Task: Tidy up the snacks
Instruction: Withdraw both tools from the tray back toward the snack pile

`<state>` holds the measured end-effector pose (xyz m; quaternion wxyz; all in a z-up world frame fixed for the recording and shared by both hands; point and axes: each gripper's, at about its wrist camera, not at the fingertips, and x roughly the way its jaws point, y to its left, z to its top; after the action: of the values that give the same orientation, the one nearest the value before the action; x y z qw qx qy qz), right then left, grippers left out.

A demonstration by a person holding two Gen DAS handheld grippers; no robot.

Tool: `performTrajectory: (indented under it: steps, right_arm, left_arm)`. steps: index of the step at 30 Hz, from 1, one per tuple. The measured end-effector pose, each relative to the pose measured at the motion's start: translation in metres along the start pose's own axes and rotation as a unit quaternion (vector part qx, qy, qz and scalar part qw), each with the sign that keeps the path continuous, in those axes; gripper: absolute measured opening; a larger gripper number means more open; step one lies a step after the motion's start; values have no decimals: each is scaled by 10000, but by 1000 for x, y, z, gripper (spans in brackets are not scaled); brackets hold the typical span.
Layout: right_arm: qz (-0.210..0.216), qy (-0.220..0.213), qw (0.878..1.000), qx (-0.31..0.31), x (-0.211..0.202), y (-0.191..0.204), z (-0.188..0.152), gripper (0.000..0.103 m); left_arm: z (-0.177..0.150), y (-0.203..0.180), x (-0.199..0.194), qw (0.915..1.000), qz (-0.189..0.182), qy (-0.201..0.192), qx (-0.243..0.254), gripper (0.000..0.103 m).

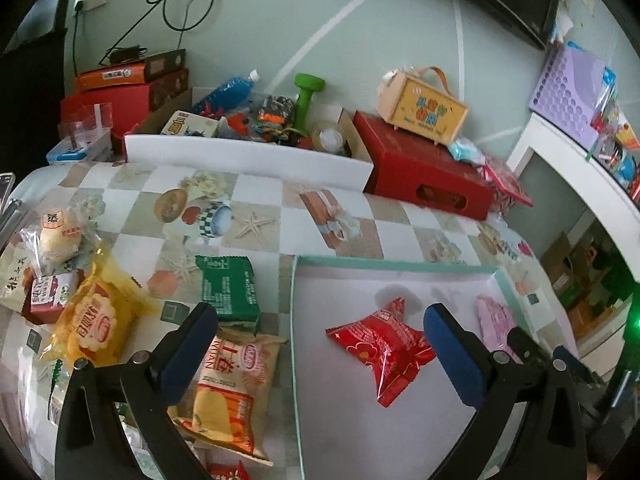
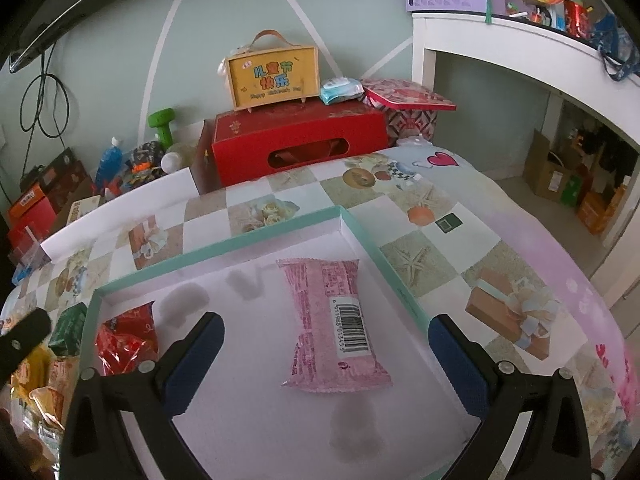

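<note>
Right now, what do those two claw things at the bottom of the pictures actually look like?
Both look alike. The left gripper and right gripper each have two black plastic arms shaped like a wide V, with triangular cut-outs and round silver bolt heads. Each arm ends in a dark blue ribbed pad. No cables, labels or sleeves show.

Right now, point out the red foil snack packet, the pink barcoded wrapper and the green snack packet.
Red foil snack packet point(image 1: 386, 354): left wrist view, its middle.
Pink barcoded wrapper point(image 2: 320, 316): right wrist view, its pink face beside the barcode.
Green snack packet point(image 1: 230, 288): left wrist view, its printed face.
</note>
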<state>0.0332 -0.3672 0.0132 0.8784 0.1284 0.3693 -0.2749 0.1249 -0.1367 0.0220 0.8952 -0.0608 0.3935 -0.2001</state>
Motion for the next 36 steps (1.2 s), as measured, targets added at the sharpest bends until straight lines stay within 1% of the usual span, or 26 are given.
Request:
performTrajectory:
  steps: [3,6,9,11,13,16,19,23,26,27,29,31,36]
  right_arm:
    - [20,104,9999,8,-2,-1,0,103]
    - [-4,214,9998,29,-4,0,0,103]
    - [107,280,9996,-16,-7,8,-1,103]
    - [182,300,9994,-70,-8,14,-2,103]
    - [243,309,9991,-169,-10,23,-3,103]
    - [378,292,9982,-369,-15,42,-5,103]
    - [590,276,9965,-516,-21,61,-8,103]
    - [927,295,9929,-691,-28,88,-13,103]
    - [1176,323,9888,-858,-35,109,-19,103]
    - [1238,329,9876,-908,-37,114,-22,103]
    - [1368,358,9844,-1047,-41,129,-27,103]
    - [1491,400,9809,-1182,-44,143,-34,103]
    - [1712,556,9742,-1363,-52,164,-51,103]
  left_arm:
    - [2,7,-10,9998,69,-191,-45,103]
    - [4,15,-21,9992,237,-317,-40,103]
    - [7,28,-34,9981,395,-469,-102,103]
    - [7,38,-43,9966,565,-580,-166,103]
    - [8,52,-53,9942,820,-656,-237,103]
    - [7,72,-63,9911,1107,-650,-349,103]
    - [4,94,-75,9866,1420,-662,-463,103]
    - [1,125,-96,9770,1894,-687,-704,103]
    - [-2,148,-109,9663,2311,-694,-898,103]
    - [-4,154,-113,9642,2376,-686,-959,103]
    - [-8,162,-117,9628,2400,-653,-1061,103]
    - [-14,171,-118,9631,2362,-547,-1169,103]
    - [-28,176,-110,9657,2320,-186,-1150,103]
